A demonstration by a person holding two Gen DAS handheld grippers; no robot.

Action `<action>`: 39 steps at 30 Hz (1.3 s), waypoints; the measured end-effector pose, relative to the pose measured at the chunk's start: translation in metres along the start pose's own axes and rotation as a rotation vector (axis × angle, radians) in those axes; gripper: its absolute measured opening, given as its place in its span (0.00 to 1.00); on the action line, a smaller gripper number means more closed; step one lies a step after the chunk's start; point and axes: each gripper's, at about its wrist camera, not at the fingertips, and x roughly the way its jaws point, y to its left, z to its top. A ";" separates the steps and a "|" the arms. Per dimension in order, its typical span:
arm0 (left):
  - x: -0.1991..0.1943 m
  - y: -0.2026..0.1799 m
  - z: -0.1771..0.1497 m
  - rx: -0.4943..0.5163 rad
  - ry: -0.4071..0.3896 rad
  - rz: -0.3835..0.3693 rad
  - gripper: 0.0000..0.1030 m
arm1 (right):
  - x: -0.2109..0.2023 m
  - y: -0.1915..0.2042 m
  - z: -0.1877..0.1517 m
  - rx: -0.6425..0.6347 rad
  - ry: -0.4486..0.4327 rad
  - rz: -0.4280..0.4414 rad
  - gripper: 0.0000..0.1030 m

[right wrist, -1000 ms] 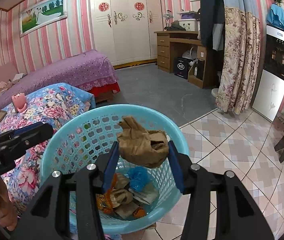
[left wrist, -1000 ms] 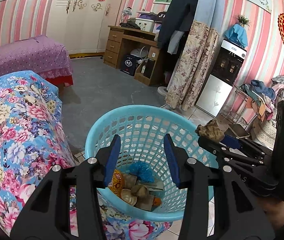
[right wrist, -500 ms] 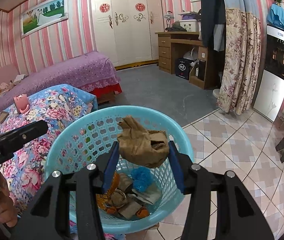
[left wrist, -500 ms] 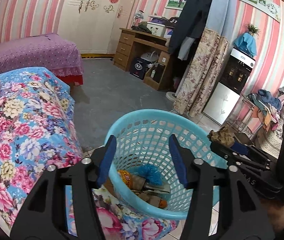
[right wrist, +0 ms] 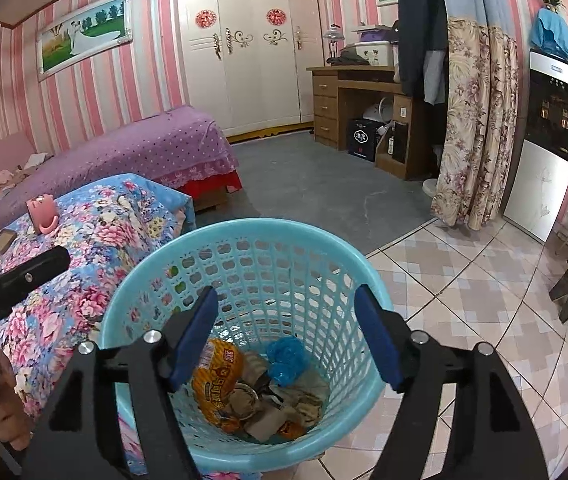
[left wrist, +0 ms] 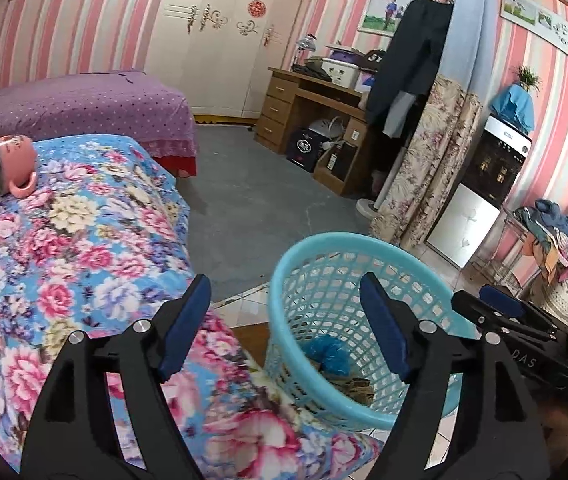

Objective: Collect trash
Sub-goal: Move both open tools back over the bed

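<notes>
A table under a blue cloth printed with pink flowers (left wrist: 84, 248) fills the near left. Just beside its right edge a round turquoise plastic lattice basket (right wrist: 244, 236) stands on the tiled floor. The left gripper (left wrist: 284, 328) hangs over the table edge and basket rim, its jaws spread wide and empty. The right gripper (right wrist: 286, 336) is above the basket mouth, jaws likewise apart with nothing between them. In the basket bottom lie an orange snack wrapper (right wrist: 220, 376), crumpled brown paper (right wrist: 304, 396) and a blue plastic wad (right wrist: 286, 360). A pink mug (left wrist: 12, 164) lies tipped on the far cloth.
</notes>
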 end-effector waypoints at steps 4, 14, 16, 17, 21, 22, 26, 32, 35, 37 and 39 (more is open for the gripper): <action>-0.017 0.017 0.001 -0.049 -0.040 0.013 0.79 | -0.005 0.010 0.003 -0.013 -0.008 -0.003 0.71; -0.059 0.045 0.005 -0.074 -0.101 0.053 0.86 | -0.025 0.043 0.027 -0.067 -0.054 -0.010 0.83; -0.073 0.056 0.013 -0.094 -0.104 0.059 0.87 | -0.026 0.051 0.029 -0.077 -0.062 -0.010 0.83; -0.083 0.063 0.018 -0.089 -0.121 0.090 0.87 | -0.027 0.056 0.030 -0.078 -0.066 -0.005 0.83; -0.122 0.094 0.042 -0.067 -0.187 0.157 0.87 | -0.025 0.080 0.036 -0.085 -0.070 0.020 0.83; -0.132 0.105 0.047 -0.064 -0.198 0.184 0.88 | -0.025 0.089 0.038 -0.093 -0.074 0.032 0.83; -0.161 0.151 0.055 -0.061 -0.209 0.272 0.88 | -0.022 0.129 0.044 -0.124 -0.091 0.079 0.83; -0.198 0.219 0.044 -0.052 -0.209 0.426 0.89 | -0.009 0.195 0.046 -0.154 -0.085 0.183 0.83; -0.215 0.251 0.038 -0.073 -0.214 0.478 0.91 | -0.005 0.231 0.049 -0.181 -0.090 0.227 0.83; -0.225 0.270 0.037 -0.070 -0.218 0.521 0.92 | -0.005 0.251 0.053 -0.180 -0.096 0.267 0.84; -0.235 0.289 0.037 -0.067 -0.226 0.581 0.92 | -0.006 0.272 0.056 -0.194 -0.104 0.295 0.85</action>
